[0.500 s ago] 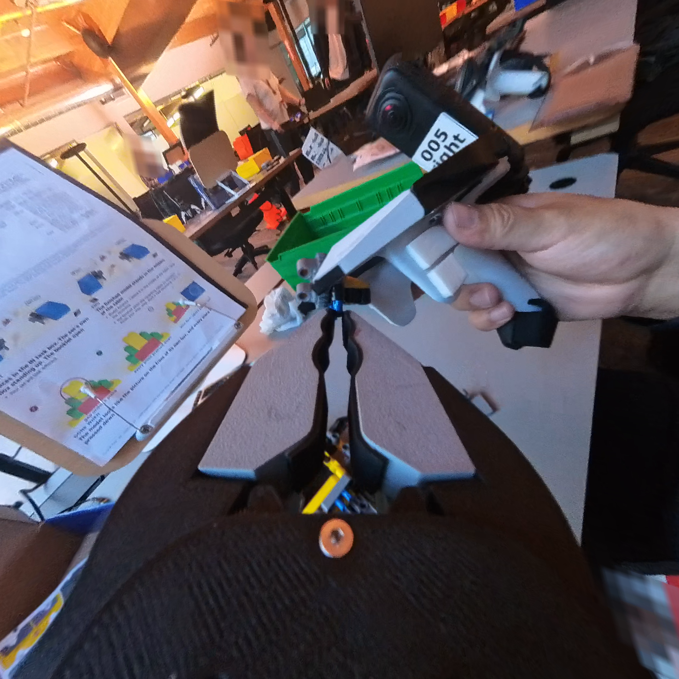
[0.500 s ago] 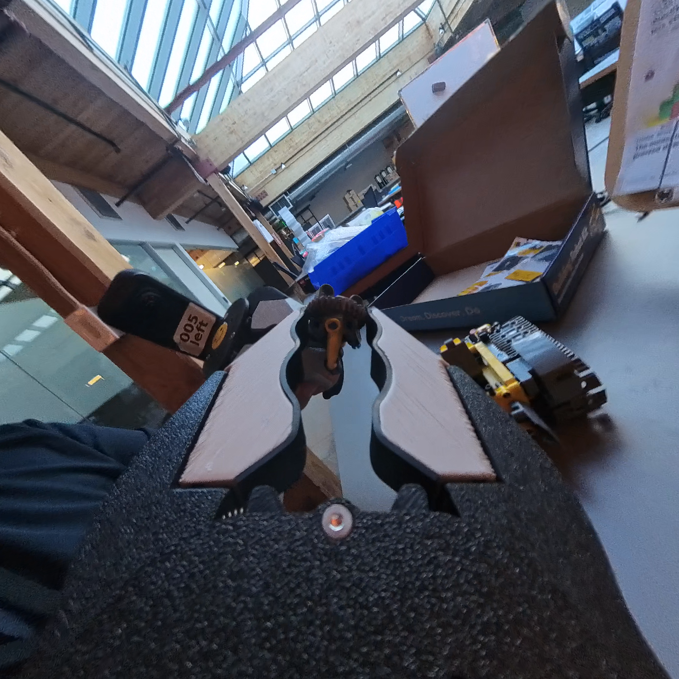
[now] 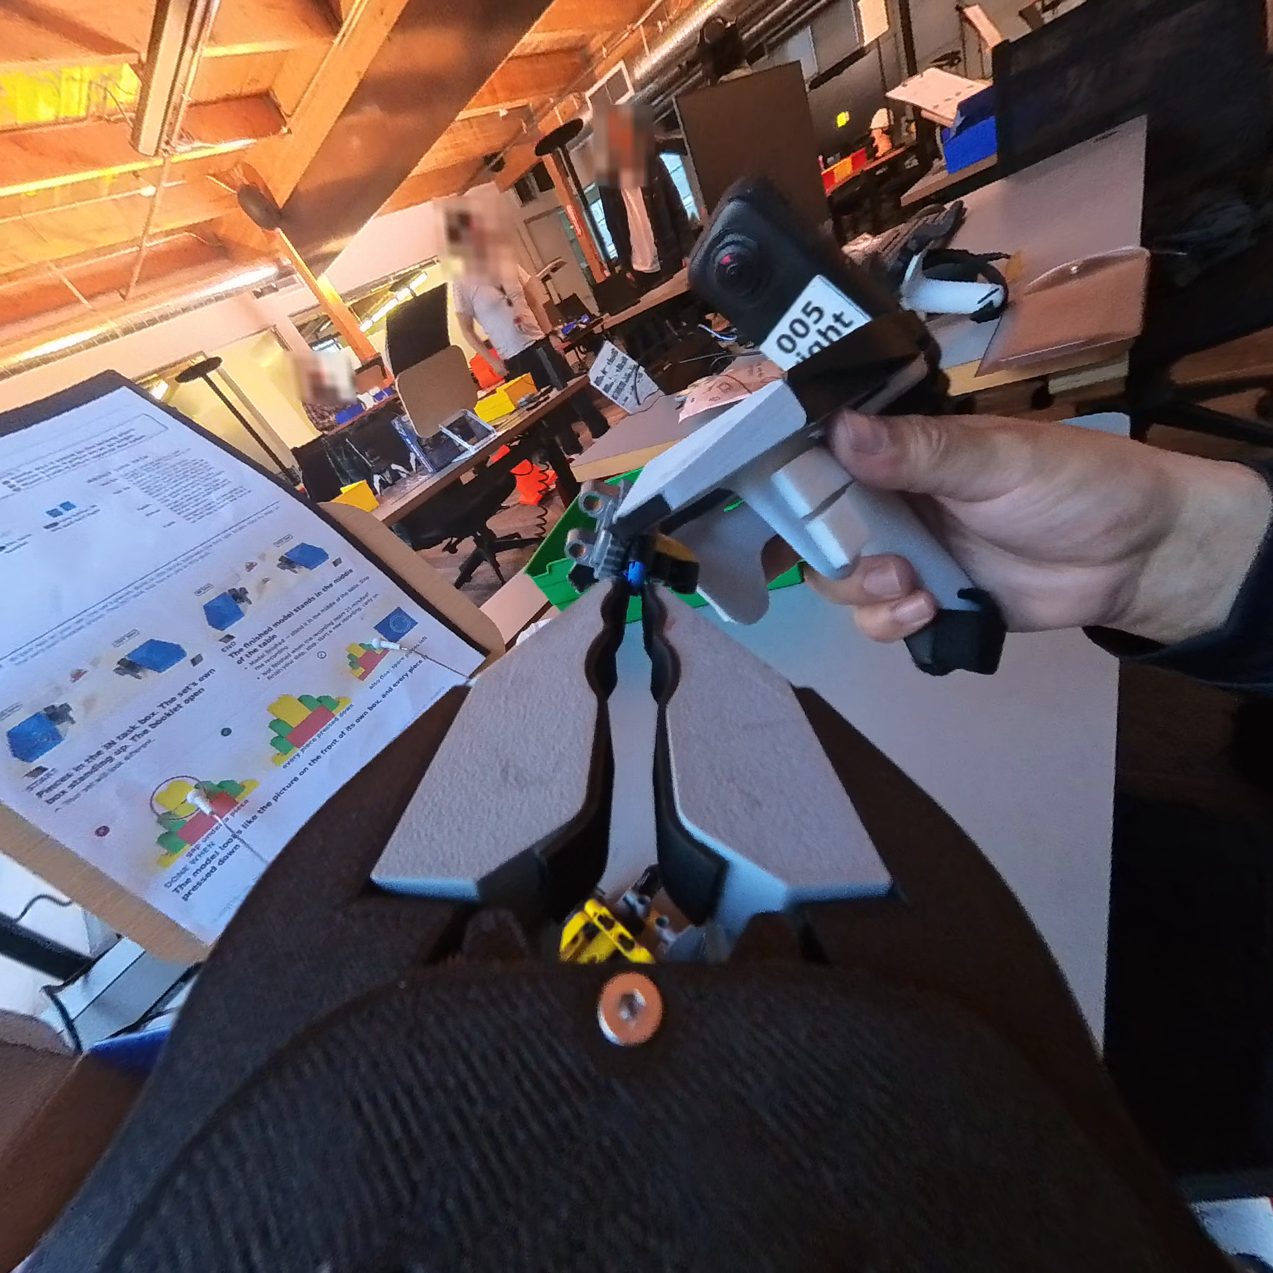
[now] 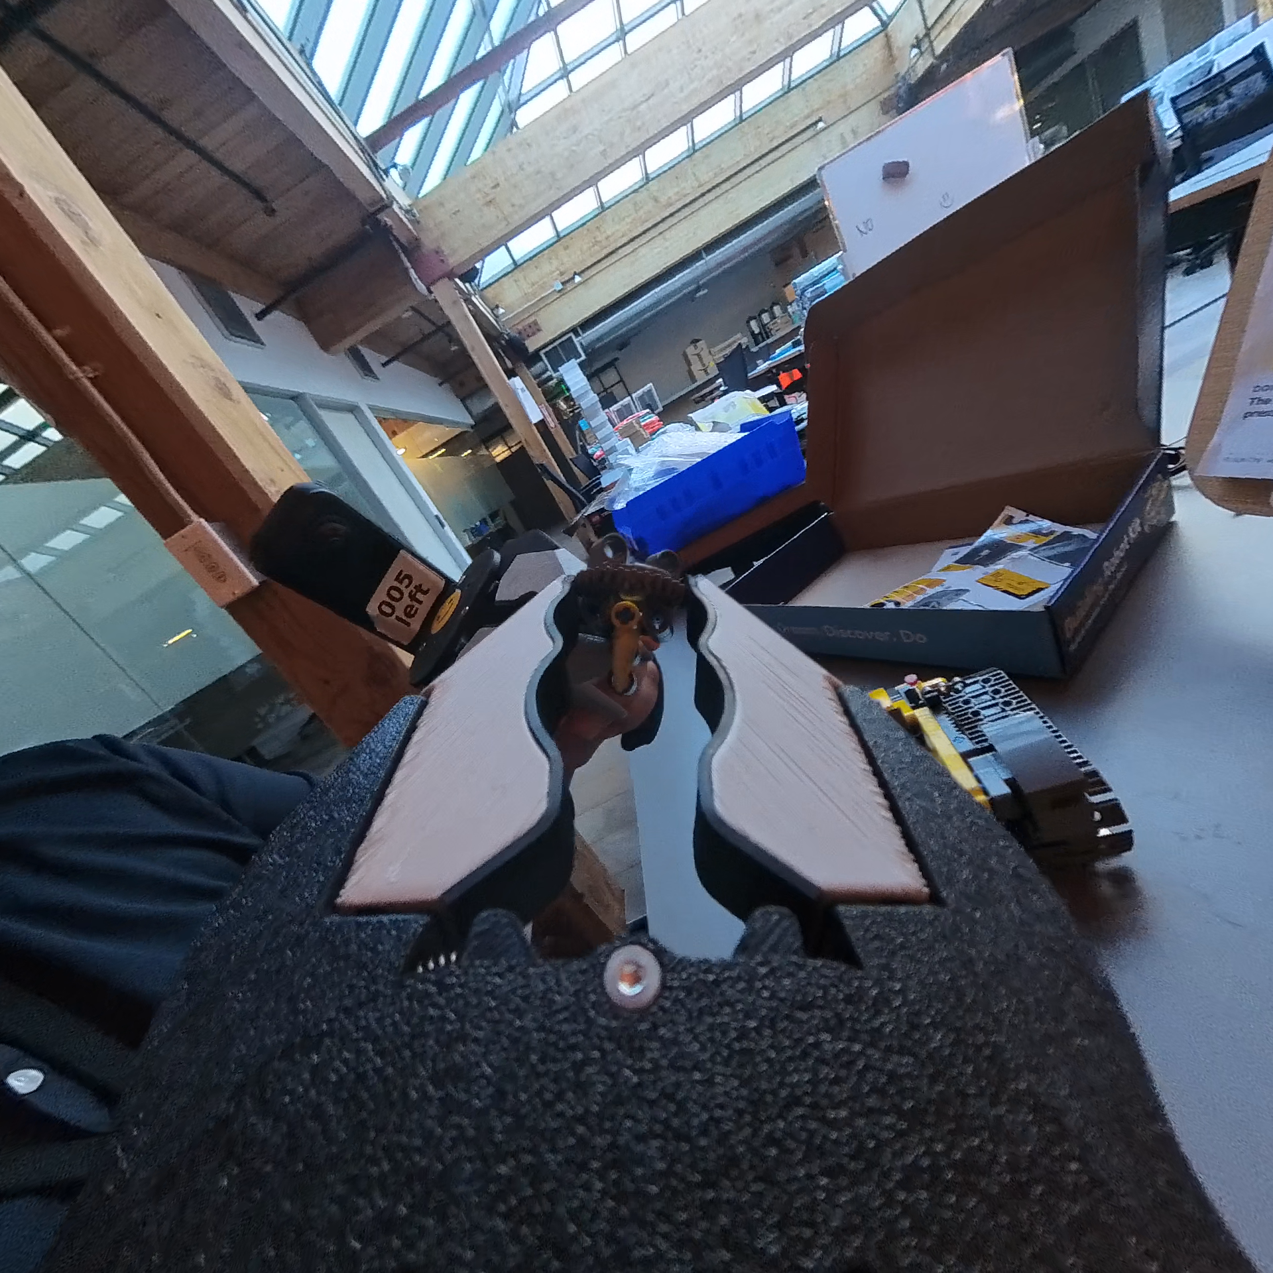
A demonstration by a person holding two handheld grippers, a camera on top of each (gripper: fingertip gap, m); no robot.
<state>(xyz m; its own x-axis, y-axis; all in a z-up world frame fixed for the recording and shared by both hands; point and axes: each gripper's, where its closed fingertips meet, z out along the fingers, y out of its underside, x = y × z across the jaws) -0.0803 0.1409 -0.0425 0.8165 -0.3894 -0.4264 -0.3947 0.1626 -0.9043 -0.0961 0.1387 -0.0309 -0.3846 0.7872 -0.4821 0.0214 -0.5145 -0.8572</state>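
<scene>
Brick assembly (image 4: 623,620) is clamped in the right gripper (image 4: 628,585), its blue pin (image 3: 632,573) is pinched by the nearly closed left gripper (image 3: 632,599), and a model (image 4: 999,758) is set on the table (image 4: 1185,792).

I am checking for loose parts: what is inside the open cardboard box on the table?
Printed leaflets lie on the floor of the open cardboard box. Its front wall hides the nearest strip, so small parts there cannot be seen.

Green bin (image 3: 551,568) lower in the left wrist frame than before, right gripper (image 3: 623,551) now across its middle.
</scene>
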